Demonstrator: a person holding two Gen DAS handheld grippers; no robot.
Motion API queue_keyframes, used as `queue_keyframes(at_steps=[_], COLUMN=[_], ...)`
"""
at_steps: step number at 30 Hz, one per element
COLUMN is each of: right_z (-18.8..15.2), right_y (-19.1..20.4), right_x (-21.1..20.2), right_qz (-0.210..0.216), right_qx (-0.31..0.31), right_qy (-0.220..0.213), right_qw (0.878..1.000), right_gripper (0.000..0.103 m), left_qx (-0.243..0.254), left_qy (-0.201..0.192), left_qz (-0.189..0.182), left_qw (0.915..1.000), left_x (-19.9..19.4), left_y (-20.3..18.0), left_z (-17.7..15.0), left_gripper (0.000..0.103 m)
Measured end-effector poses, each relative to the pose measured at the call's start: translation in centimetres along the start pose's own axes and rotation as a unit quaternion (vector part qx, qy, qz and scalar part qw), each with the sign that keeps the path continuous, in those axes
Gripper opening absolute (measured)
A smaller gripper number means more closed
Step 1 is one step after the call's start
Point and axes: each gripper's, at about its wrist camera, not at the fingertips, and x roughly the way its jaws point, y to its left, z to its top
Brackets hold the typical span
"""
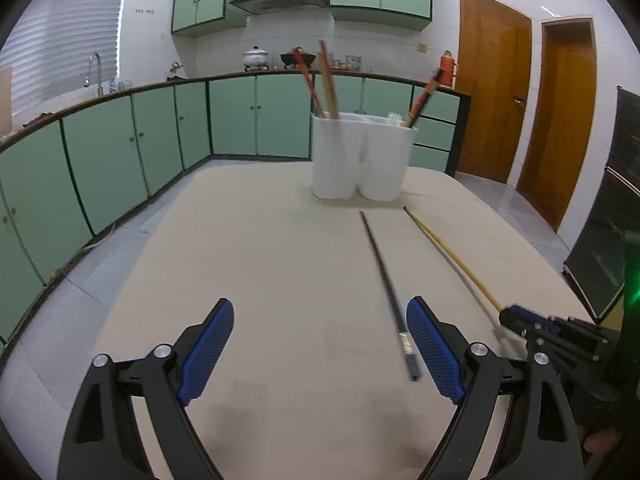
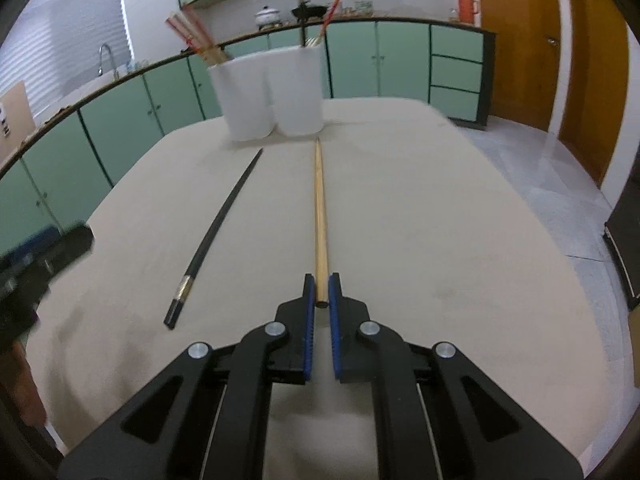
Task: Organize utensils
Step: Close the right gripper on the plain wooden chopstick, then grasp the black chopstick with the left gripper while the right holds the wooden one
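A white two-compartment utensil holder (image 1: 362,158) stands at the far side of the beige table, with several chopsticks upright in it; it also shows in the right wrist view (image 2: 272,94). A black chopstick (image 1: 386,280) and a light wooden chopstick (image 1: 448,254) lie on the table in front of it. My left gripper (image 1: 320,312) is open and empty, with the black chopstick's thick end just inside its right finger. My right gripper (image 2: 321,286) is shut on the thick end of the wooden chopstick (image 2: 319,208). The black chopstick (image 2: 218,232) lies to its left.
The beige table (image 1: 260,260) has edges dropping to a tiled floor on the left and right. Green cabinets (image 1: 160,132) run behind and to the left. Wooden doors (image 1: 520,100) stand at the right. A dark appliance (image 1: 616,220) stands at the far right.
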Motion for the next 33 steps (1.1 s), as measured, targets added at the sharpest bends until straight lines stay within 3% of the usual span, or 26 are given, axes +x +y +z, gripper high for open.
queue_keyframes(at_steps=[11, 22, 26, 28, 29, 33], right_z=[-0.8, -0.7, -0.8, -0.8, -0.8, -0.6], right_y=[-3.1, -4.1, -4.1, -4.0, -4.1, -4.1], right_x=[-0.9, -1.1, -0.9, -0.9, -0.9, -0.9], right_qz=[-0.004, -0.008, -0.006, -0.007, -0.007, -0.009], right_qx=[0.033, 0.033, 0.035, 0.035, 0.035, 0.035], right_qy=[-0.005, -0.013, -0.009, -0.008, -0.007, -0.008], right_qw=[0.999, 0.999, 0.999, 0.999, 0.999, 0.999], right_gripper=[0.006, 0.006, 0.006, 0.006, 0.006, 0.006], left_qx=[0.0, 0.018, 0.035, 0.043, 0.044, 0.035], left_qy=[0.046, 0.073, 0.074, 0.074, 0.074, 0.077], left_qz=[-0.003, 0.004, 0.01, 0.011, 0.012, 0.003], left_qw=[0.9989, 0.9972, 0.9965, 0.9963, 0.9962, 0.9964], left_x=[2.5, 4.1, 4.2, 4.2, 4.2, 4.2], left_y=[-3.4, -4.6, -5.2, -5.5, -5.5, -5.1], left_z=[-2.2, -3.2, -3.3, -3.3, -3.3, -3.0], left_gripper=[0.074, 0.035, 0.026, 0.01, 0.007, 0.006])
